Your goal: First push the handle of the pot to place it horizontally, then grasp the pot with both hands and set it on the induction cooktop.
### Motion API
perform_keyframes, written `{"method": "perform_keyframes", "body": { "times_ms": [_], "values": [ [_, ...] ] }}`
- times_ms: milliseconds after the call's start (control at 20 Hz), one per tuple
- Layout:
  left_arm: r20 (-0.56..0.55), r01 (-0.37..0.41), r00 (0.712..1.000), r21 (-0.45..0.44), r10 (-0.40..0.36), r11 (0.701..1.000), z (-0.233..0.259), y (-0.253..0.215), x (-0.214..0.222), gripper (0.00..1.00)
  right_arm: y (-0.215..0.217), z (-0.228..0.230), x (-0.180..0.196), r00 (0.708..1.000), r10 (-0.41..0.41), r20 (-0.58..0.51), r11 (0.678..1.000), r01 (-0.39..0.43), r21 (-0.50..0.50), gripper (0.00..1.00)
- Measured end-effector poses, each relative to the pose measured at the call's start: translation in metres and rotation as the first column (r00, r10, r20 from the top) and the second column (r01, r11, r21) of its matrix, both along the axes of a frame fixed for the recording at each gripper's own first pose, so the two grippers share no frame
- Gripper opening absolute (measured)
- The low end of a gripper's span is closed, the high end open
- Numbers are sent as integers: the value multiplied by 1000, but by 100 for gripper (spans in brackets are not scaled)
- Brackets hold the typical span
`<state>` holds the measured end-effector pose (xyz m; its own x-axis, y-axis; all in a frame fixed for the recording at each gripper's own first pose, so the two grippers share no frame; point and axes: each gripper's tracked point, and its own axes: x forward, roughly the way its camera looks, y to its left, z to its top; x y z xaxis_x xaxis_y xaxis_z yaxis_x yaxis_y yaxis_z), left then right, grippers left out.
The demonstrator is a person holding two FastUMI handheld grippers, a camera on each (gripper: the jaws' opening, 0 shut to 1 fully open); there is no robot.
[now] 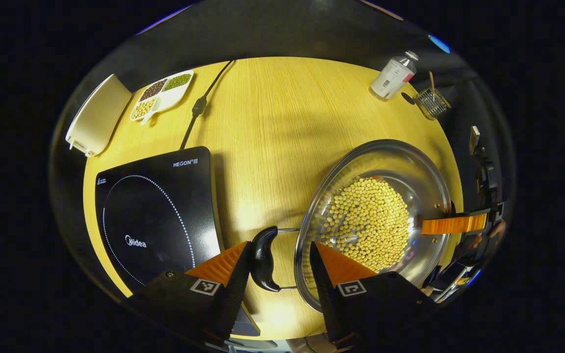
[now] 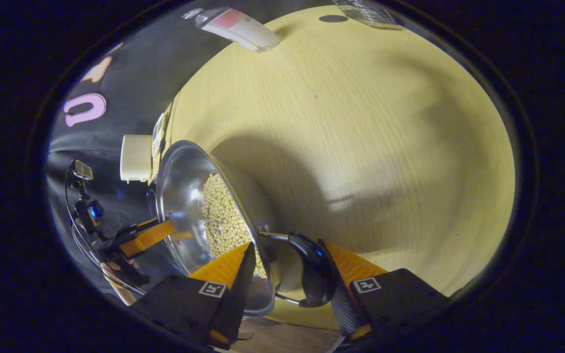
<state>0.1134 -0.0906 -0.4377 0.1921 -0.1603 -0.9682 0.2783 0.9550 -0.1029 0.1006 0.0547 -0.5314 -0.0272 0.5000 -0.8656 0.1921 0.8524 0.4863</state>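
A steel pot (image 1: 410, 166) holding soybeans (image 1: 368, 223) stands on the wooden table, to the right of the black induction cooktop (image 1: 157, 215). Its near black handle (image 1: 264, 257) lies out flat. My left gripper (image 1: 281, 255) straddles it, one finger outside the handle and the other over the rim inside the pot. At the pot's far side the right gripper (image 1: 454, 224) reaches over the rim. In the right gripper view the pot (image 2: 179, 196) is at the left. My right gripper (image 2: 287, 255) clasps the other handle (image 2: 314, 269) the same way, and the left gripper (image 2: 150, 236) shows beyond.
At the table's back stand a white bottle (image 1: 393, 76) and a small wire basket (image 1: 432, 102). A divided dish of beans (image 1: 162, 93) and a white box (image 1: 98, 115) sit at the far left. The cooktop's cable (image 1: 199, 105) runs between the dish and the cooktop.
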Motion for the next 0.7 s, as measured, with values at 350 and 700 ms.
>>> {"method": "perform_keyframes", "body": {
  "times_ms": [350, 700],
  "values": [
    [-110, -70, 992, -47, 64, 996, -34, -1, -6, 72, -10, -6, -1, 1000, 0, -7, 1000, -1, -31, 51],
    [-116, -61, 992, -43, 55, 997, -35, 1, -5, 69, -7, -11, -1, 1000, 15, -15, 999, -16, -31, 53]
  ]
}}
